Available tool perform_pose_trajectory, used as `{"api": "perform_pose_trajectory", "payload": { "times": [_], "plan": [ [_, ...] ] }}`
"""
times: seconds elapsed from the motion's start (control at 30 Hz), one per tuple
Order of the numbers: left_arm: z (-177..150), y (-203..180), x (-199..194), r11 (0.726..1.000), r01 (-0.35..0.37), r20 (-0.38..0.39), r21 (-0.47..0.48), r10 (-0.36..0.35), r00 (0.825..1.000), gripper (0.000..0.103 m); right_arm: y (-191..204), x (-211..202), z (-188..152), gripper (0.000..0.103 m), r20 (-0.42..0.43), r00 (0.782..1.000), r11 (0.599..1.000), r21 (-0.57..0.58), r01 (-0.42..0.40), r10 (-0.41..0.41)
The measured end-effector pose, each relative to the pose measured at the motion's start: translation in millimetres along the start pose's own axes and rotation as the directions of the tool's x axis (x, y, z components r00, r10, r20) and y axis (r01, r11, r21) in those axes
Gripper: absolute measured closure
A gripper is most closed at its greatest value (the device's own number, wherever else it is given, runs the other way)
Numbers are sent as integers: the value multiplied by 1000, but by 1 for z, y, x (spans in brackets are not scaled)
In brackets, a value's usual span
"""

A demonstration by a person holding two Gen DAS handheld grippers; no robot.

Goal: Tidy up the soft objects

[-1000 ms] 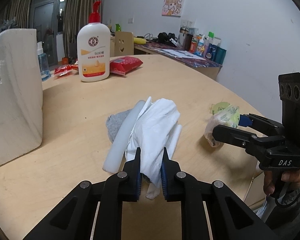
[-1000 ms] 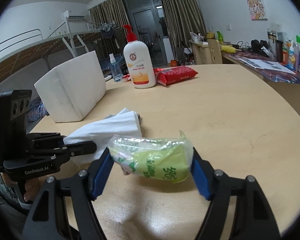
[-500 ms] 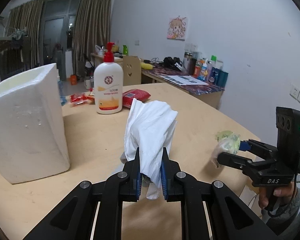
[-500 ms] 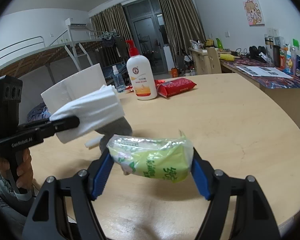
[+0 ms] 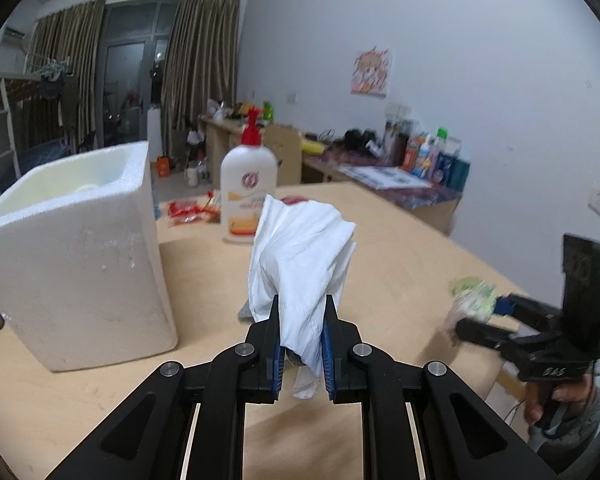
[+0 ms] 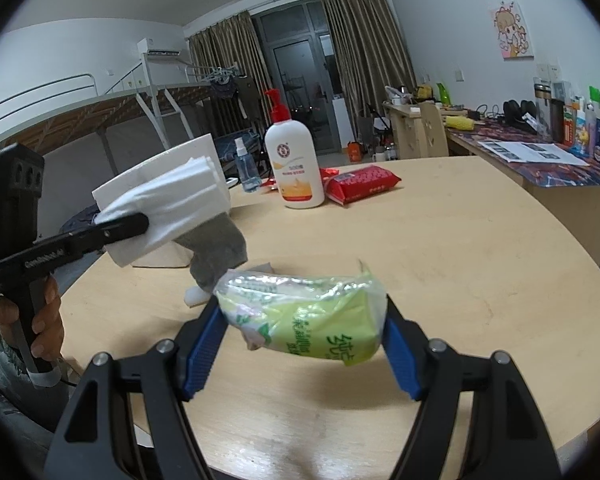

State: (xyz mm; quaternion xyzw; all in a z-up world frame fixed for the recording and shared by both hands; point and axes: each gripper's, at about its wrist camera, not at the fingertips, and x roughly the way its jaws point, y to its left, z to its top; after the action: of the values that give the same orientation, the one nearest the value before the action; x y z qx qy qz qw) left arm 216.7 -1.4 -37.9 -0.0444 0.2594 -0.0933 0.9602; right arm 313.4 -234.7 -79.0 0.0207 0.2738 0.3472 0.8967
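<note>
Clamping a bundle of white tissues [image 5: 300,256] between its blue pads, the left gripper [image 5: 301,344] holds the bundle clear of the wooden table [image 5: 396,264], the paper standing up ahead of the fingertips and a loose tail hanging below them. Off to this gripper's left and slightly ahead stands the open white foam box [image 5: 72,248], near but not touching; its rim shows and something pale lies inside, though what it is cannot be told. The right gripper [image 6: 304,330] is closed across the ends of a green tissue pack [image 6: 304,322], carried above the table with the wrapper bulging between the pads. Ahead and to its left, a grey sock [image 6: 216,252] droops under the tissues; whether it is pinched along with them or merely lies beside them is unclear, and a white foam tube [image 6: 198,294] lies on the table just beyond the pack. Further ahead stand a lotion bottle [image 6: 294,164], a red wipes pack [image 6: 362,182] and a small spray bottle [image 6: 249,168]. Judging by this, both hands are loaded and neither item has reached the box, so the sorting looks to be at an early or middle stage: the tissues and pack need dropping in, and the sock and tube probably remain to be gathered.
</note>
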Motion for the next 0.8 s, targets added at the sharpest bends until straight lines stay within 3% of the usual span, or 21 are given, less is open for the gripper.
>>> {"api": "perform_pose_trajectory", "payload": {
  "times": [0.2,0.27,0.53,0.6,0.67,0.73,0.8],
  "plan": [
    [-2,-1,0,1000,3,-17,5,-3,1000,86,0,0,1,26,1,1000,1000,-6,-7,7],
    [-7,-12,11,999,24,-76,45,-21,997,86,2,-1,1,26,1,1000,1000,-7,-8,8],
    [-17,-12,15,999,-1,-75,41,4,997,83,2,1,1,26,-7,1000,1000,-10,-12,12],
    [-19,-12,16,999,-10,-85,42,14,996,77,2,1,1,26,-8,1000,1000,-10,-14,14],
    [-23,-10,18,999,-12,-97,38,16,995,55,5,2,0,26,-9,1000,1000,-13,-16,16],
    [-28,-8,19,999,-22,-109,32,25,994,43,5,2,0,26,-12,1000,1000,-14,-18,18],
    [-36,-7,19,999,-30,-114,25,32,993,43,6,3,-1,26,-16,1000,1000,-17,-19,19]
  ]
}}
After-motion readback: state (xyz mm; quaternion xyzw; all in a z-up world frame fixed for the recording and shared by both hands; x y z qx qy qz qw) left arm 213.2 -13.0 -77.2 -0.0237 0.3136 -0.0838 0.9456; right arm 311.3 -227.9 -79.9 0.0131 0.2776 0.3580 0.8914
